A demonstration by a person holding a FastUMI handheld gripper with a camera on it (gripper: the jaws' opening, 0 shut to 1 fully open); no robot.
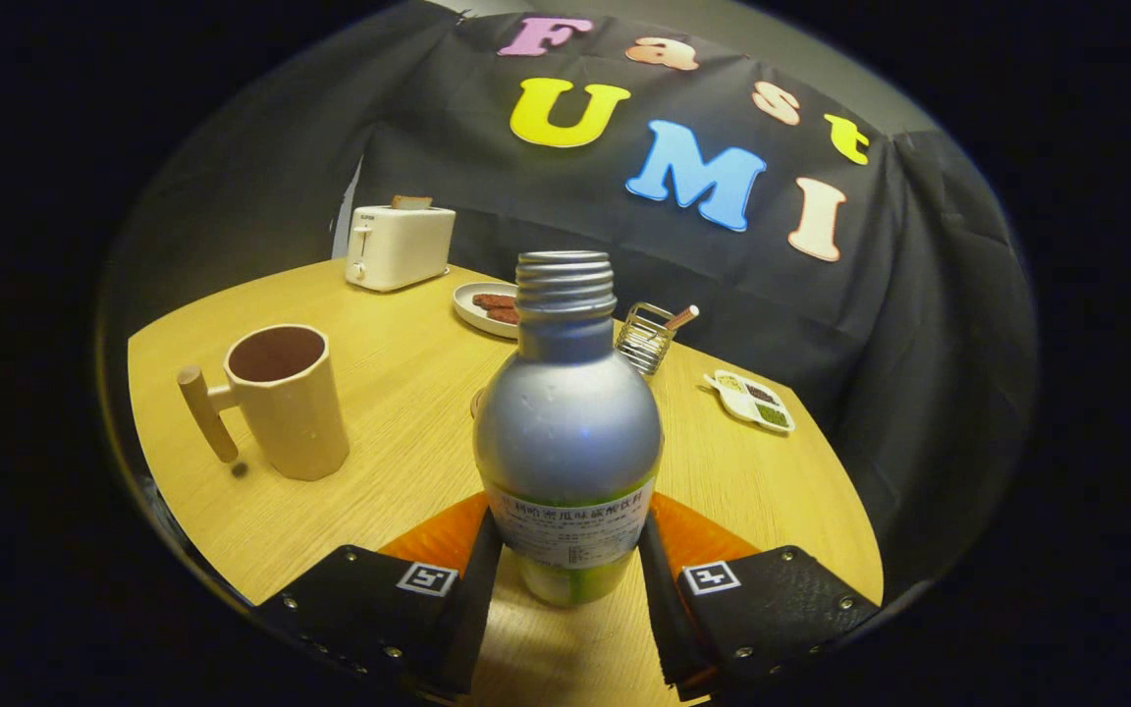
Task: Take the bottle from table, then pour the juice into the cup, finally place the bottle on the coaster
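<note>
The bottle, uncapped and upright, stands between the fingers of the gripper, which press its labelled lower body over the orange coaster. The step is probably setting down; next comes opening the fingers. Its label print is too small to read.

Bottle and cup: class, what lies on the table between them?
Nothing: in the gripper view, bare wooden table separates the bottle, which is between the gripper fingers, from the cup.
</note>
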